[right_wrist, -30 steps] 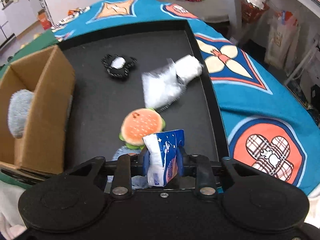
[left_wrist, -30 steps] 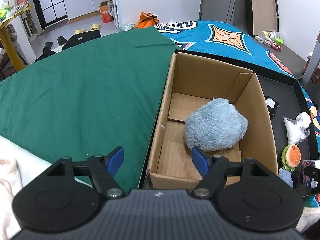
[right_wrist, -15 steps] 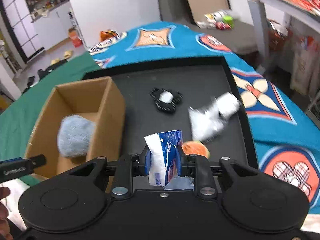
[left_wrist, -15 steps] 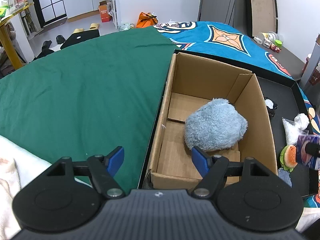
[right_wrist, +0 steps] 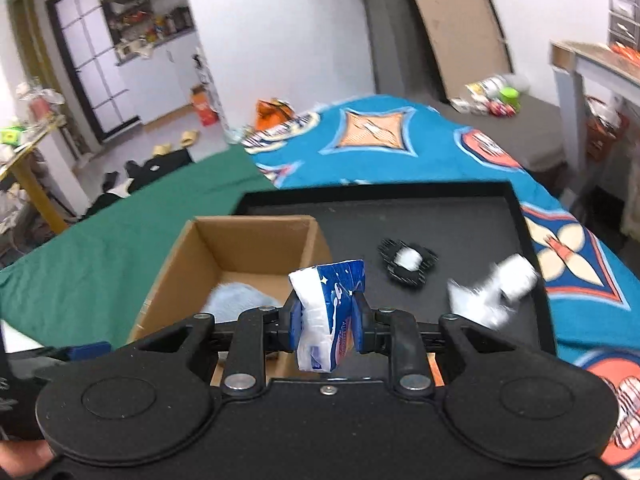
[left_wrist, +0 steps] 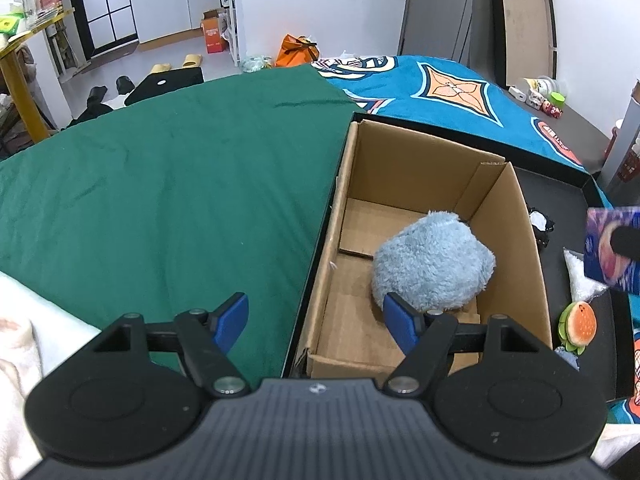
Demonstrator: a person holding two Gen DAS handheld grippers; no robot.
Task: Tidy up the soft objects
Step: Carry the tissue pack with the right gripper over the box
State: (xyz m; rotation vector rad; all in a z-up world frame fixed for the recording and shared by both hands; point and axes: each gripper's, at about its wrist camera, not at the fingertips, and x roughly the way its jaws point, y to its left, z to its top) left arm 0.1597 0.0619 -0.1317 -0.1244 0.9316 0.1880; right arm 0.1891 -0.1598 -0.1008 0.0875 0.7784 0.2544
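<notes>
Since a second ago the right tool [right_wrist: 326, 318] has lifted off the black tray [right_wrist: 460, 216] and swung toward the cardboard box [right_wrist: 256, 240]; the left tool [left_wrist: 316, 322] hasn't moved.

Right tool: clamped tight on a blue-and-white tissue pack [right_wrist: 330, 312], now just above the box's near right corner. Left tool: jaws wide, nothing in them, parked over the box's near wall.

Progress, my read: early.
- In box: one blue plush [left_wrist: 432, 266], at about 4 o'clock on the box floor. Nothing else visible inside.
- On tray, at 3 o'clock of the box: black-and-white item [right_wrist: 406, 264], clear plastic bag with a white item [right_wrist: 492, 292], burger plush [left_wrist: 578, 324].

Tissue pack not yet released.
</notes>
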